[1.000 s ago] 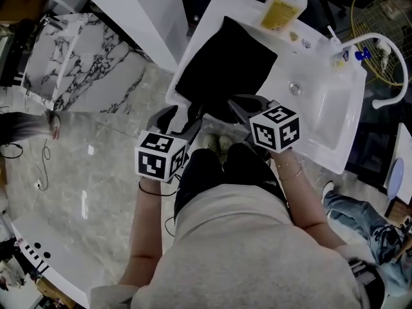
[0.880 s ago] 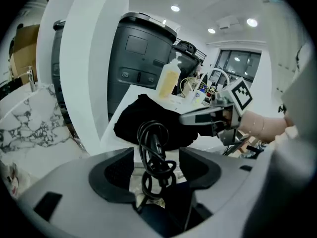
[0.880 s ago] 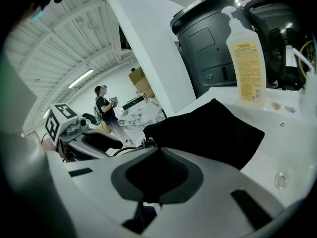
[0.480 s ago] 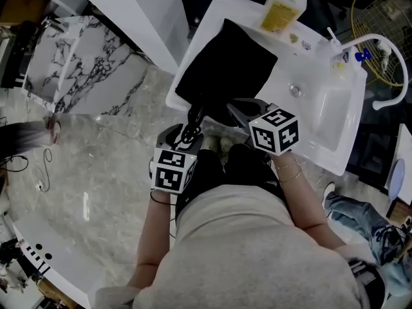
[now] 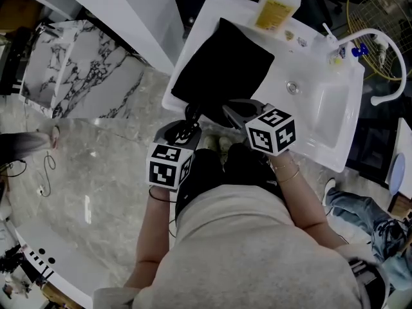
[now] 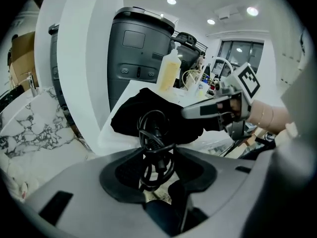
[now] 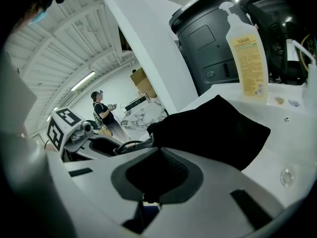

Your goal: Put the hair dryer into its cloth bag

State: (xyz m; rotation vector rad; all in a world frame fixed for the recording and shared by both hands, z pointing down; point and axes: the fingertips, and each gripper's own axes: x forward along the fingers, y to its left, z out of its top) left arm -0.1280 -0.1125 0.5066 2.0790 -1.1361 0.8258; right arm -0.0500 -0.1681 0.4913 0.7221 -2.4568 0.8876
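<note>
The left gripper point(image 6: 157, 153) has just been closing its jaws, and now the two pads press from both sides on a coiled black cord point(image 6: 154, 132), so the bundle of loops stands up between them. This gripper points down at the near edge of the white sink counter point(image 5: 322, 105). The right gripper point(image 7: 158, 148) is just to the right of it, and its jaws are almost fully together, pinching the near edge of the black cloth bag point(image 5: 225, 66). The bag lies flat on the left part of the counter, with its far corner close to a yellow bottle point(image 5: 275, 6) and the basin to its right. The cord coil is at the near edge of the bag, touching the cloth there. I cannot make out the body of the hair dryer in any view; only its cord shows. A curved white faucet point(image 5: 386, 44) stands at the far right side of the counter.
</note>
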